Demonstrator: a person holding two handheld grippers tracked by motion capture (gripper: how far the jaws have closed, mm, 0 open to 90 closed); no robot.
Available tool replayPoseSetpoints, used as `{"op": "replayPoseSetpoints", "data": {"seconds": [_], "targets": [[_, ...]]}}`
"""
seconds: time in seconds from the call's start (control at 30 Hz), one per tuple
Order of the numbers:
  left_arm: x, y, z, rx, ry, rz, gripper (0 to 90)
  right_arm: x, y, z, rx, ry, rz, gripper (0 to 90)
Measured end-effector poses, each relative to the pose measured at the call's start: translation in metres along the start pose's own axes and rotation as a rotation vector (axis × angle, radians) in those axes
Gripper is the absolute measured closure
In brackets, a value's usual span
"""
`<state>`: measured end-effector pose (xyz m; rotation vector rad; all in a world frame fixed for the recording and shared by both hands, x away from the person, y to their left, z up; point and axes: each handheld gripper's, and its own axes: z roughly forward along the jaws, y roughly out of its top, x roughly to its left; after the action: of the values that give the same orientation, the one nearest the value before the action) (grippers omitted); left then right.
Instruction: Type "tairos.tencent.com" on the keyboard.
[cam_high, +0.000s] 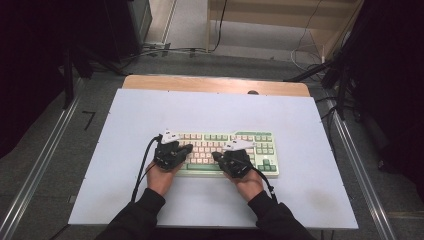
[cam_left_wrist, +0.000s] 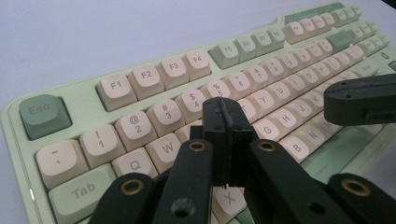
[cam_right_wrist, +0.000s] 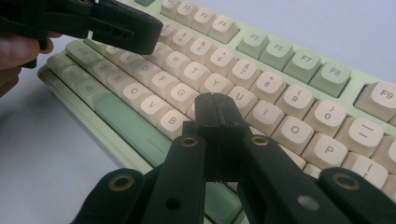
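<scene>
A mint-green keyboard (cam_high: 260, 150) with cream keys lies in the middle of the white table. My left gripper (cam_high: 188, 149) hovers over its left half, jaws pressed together with nothing between them. From the left gripper view, its tip (cam_left_wrist: 225, 108) sits just above the keys near E and R on the keyboard (cam_left_wrist: 140, 79). My right gripper (cam_high: 216, 156) is over the middle of the key rows, also shut and empty. Its tip (cam_right_wrist: 215, 103) hangs above the H and J keys of the keyboard (cam_right_wrist: 299, 60) in the right gripper view. The two tips point toward each other, a short gap apart.
The white table top (cam_high: 150, 110) has bare room on all sides of the keyboard. A wooden strip (cam_high: 215, 84) runs along its far edge. Metal rails (cam_high: 40, 165) flank the table, and cables and dark stands (cam_high: 345, 75) crowd the floor beyond.
</scene>
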<state>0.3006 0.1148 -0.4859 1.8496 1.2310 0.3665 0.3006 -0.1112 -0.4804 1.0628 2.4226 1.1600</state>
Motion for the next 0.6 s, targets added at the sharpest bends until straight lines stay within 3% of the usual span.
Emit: {"op": "replayPoseSetpoints", "data": {"seconds": [0.6], "targets": [[0.0050, 0.0008, 0.0073, 0.006, 0.037, -0.011, 90.0, 0.0000, -0.0003, 0.0009, 0.002, 0.002, -0.001, 87.2]]}}
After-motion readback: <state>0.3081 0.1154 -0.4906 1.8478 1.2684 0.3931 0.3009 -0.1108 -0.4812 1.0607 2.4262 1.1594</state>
